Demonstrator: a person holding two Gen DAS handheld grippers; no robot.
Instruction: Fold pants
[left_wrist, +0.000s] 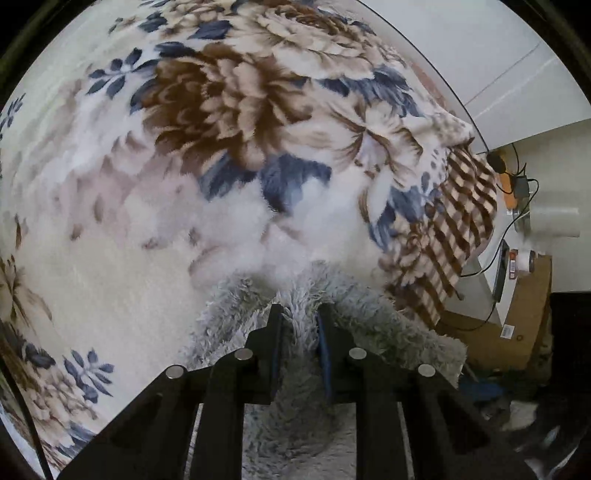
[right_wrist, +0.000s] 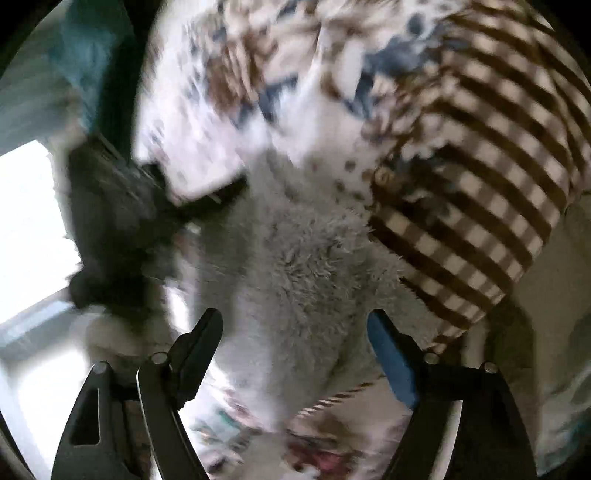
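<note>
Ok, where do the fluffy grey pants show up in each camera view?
Left wrist view: fluffy grey pants at bottom centre, pinched in the left hand-held gripper.
Right wrist view: centre, running down between the open jaws.
Shared landmark: brown checked blanket border, right of the pants.

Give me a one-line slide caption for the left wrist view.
Left gripper shut on fluffy grey pants over a floral blanket.

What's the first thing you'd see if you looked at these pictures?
A big flowery blanket in brown and blue fills most of the left view. At the bottom, the left gripper pinches the fluffy grey pants. In the blurry right view, the right gripper stands open over them, beside a brown checked border.
</note>
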